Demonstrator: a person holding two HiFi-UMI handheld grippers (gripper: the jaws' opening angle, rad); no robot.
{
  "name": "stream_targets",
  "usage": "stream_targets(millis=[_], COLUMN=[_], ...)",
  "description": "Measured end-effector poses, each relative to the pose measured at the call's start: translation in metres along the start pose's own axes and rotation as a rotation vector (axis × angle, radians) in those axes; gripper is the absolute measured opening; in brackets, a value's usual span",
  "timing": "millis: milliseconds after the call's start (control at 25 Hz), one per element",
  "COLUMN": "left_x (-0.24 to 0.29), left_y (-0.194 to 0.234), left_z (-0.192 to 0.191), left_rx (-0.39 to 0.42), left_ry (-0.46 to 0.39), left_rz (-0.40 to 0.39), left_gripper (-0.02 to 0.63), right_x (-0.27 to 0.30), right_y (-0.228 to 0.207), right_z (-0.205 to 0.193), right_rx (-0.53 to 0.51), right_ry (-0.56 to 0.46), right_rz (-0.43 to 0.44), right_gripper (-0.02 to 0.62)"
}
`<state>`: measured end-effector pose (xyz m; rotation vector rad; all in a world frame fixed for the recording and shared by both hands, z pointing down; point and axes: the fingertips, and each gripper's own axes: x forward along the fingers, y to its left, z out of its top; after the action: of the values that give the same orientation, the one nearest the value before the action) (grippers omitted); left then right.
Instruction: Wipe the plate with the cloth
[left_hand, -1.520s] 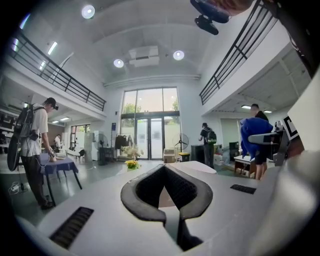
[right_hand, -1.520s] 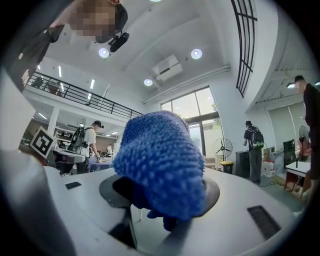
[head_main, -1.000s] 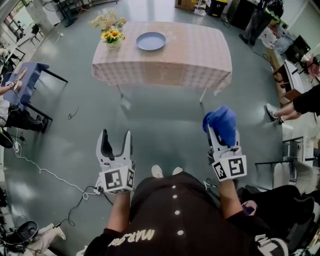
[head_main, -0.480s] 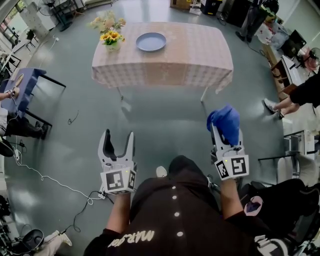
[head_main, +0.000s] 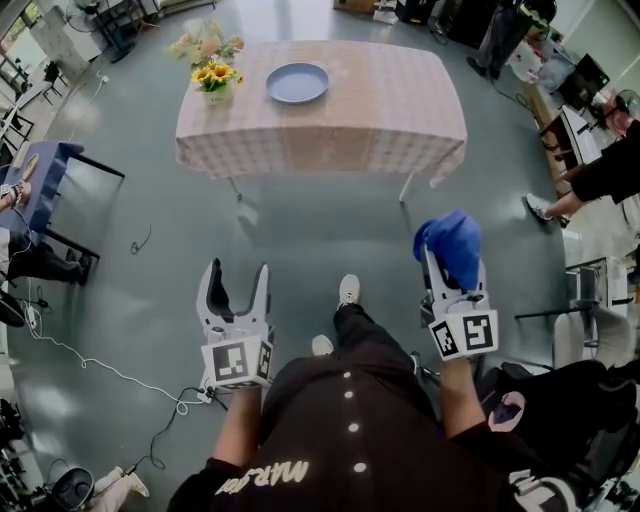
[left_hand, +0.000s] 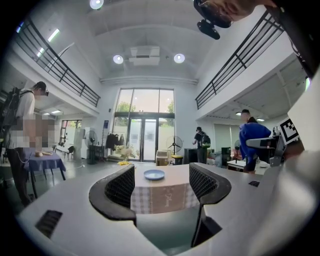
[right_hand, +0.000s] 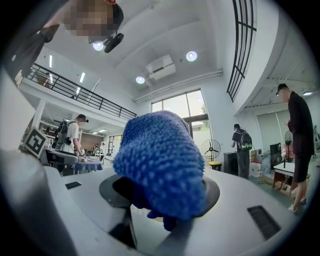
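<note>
A blue plate (head_main: 297, 82) lies on a table with a checked cloth (head_main: 400, 110), far ahead of me across the floor. In the left gripper view the plate (left_hand: 154, 174) shows small between the jaws. My left gripper (head_main: 233, 283) is open and empty, held at waist height. My right gripper (head_main: 447, 262) is shut on a bunched blue cloth (head_main: 449, 246). In the right gripper view the cloth (right_hand: 162, 162) fills the centre and hides the jaws.
A vase of yellow flowers (head_main: 218, 78) stands at the table's left end beside the plate. A blue-covered table (head_main: 40, 178) is at the left, cables (head_main: 90, 345) trail on the floor, and people (head_main: 610, 180) and chairs stand at the right.
I have stepped forward: my foot now shows ahead of me and the table sits slightly nearer. Both grippers keep their pose, the right still holding the cloth.
</note>
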<state>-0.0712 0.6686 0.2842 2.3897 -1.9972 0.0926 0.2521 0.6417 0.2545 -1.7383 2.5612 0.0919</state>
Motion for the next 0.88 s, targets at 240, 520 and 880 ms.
stream_targets(millis=[240, 520, 880], left_x=[0.043, 0.095, 0.157], left_y=[0.006, 0.011, 0.021], left_z=[0.006, 0.01, 0.018], left_rx=[0.005, 0.005, -0.008], left_ry=[-0.006, 0.001, 0.022], left_rz=[0.015, 0.025, 0.051], left_gripper=[0.331, 0.331, 0.331], right_x=[0.044, 0.098, 0.174], right_y=[-0.019, -0.038, -0.06], right_z=[-0.003, -0.007, -0.004], right_rx=[-0.012, -0.014, -0.01], right_ry=[0.004, 0.011, -0.004], right_rz=[0.007, 0.035, 0.09], right_gripper=[0.195, 0.195, 0.195])
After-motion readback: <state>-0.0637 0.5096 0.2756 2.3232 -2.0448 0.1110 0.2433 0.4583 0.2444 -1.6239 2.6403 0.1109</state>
